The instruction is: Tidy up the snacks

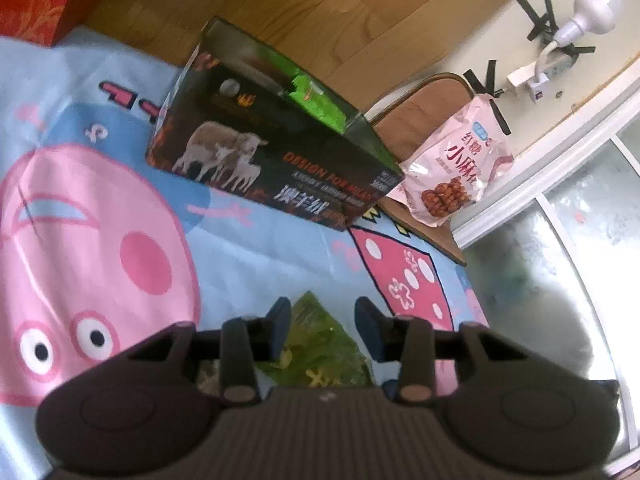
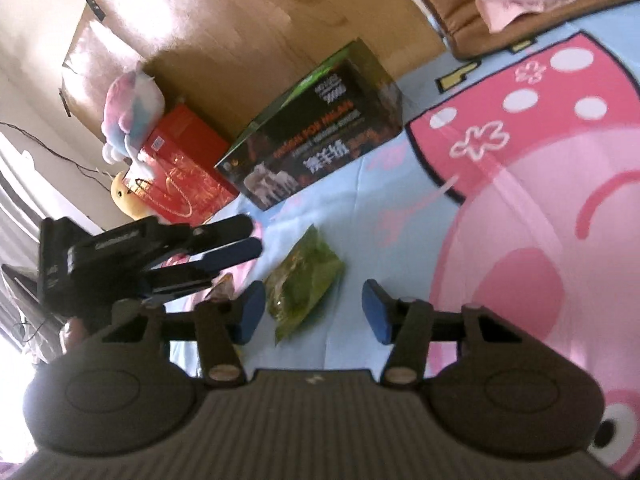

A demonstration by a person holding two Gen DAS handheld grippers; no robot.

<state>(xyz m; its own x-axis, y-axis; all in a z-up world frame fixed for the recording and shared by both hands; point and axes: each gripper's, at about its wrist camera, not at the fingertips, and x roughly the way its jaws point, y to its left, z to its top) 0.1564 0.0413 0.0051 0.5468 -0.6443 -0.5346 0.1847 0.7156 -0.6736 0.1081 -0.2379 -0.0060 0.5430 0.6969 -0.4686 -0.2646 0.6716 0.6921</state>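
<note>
Lying flat on a cartoon-printed blue and pink cloth [image 1: 100, 208], a green snack packet [image 1: 320, 344] sits between and just beyond the left gripper's [image 1: 323, 326] two blue-padded fingers [image 1: 280, 328]. Those fingers stand apart with the packet showing in the gap; neither pad presses on it, so the left gripper is released. From the right wrist view, the same green snack packet [image 2: 304, 280] lies ahead of the right gripper [image 2: 314, 312], nearer its left finger than its right. The right fingers [image 2: 250, 310] are spread wide and empty, with bare cloth between the packet and the right-hand pad. The left gripper [image 2: 240, 244] enters that view from the left, its fingertips pointing toward the packet's far end and not touching it.

Well beyond the fingers of both grippers stands a dark box [image 1: 272, 148] printed with sheep and orange lettering, its top open, with something bright green [image 1: 316, 96] showing inside. Past the box, to the right of the left fingers, a pink snack bag [image 1: 456, 160] leans upright on a brown cushion [image 1: 420, 120]. To the left of the box in the right wrist view stands a red gift bag [image 2: 184, 168] with a pastel plush toy [image 2: 132, 108] on it. Wooden floor [image 1: 280, 8] lies behind the box.
</note>
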